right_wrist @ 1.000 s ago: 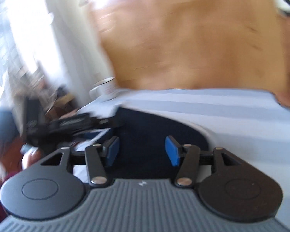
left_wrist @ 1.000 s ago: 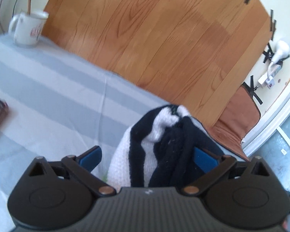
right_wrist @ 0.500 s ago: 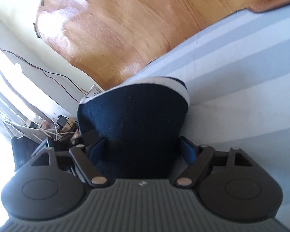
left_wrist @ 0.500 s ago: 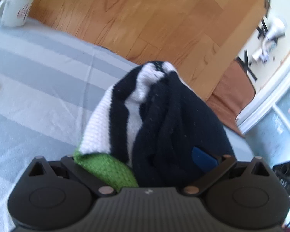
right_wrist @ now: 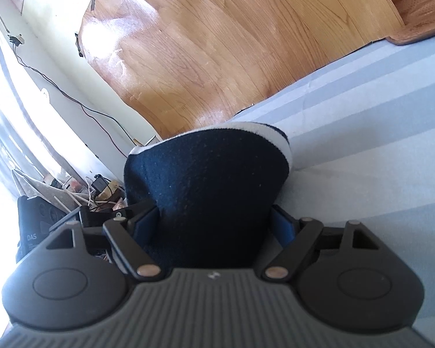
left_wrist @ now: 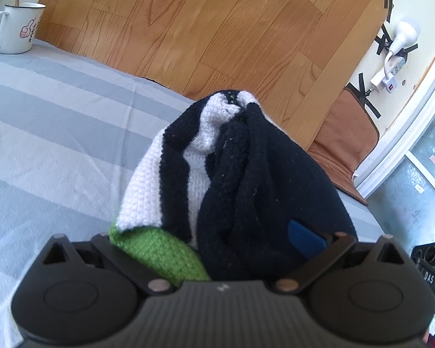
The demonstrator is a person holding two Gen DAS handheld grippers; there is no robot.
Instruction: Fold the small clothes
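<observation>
Widened the jaws of the right hand-held gripper (right_wrist: 214, 223) over the last second and brought it down toward the counter (left_wrist: 58, 130), out of the earlier blur into a steady view. Found a navy piece (right_wrist: 206, 179) with a white-edged cuff lying between the blue pads. Had just been opening those jaws, and left the pads beside the cloth rather than pinching it, so let go of it, not held.

Pushed the left hand-held gripper (left_wrist: 208, 235) in closer too. Saw more of the black, white and green knit garment (left_wrist: 246, 174) than before, with its green corner now draped over the left pad. Kept those jaws spread wide as well, squeezing nothing as far as could be seen.

Left the knit bunched in a mound on the grey-striped counter, near its far edge. Judged the fold loose at best: heaped layers, unaligned edges, nothing flattened. Still needed, by that reading, smoothing and a neat fold. Noted a mug (left_wrist: 14, 29) well apart at the far corner.
</observation>
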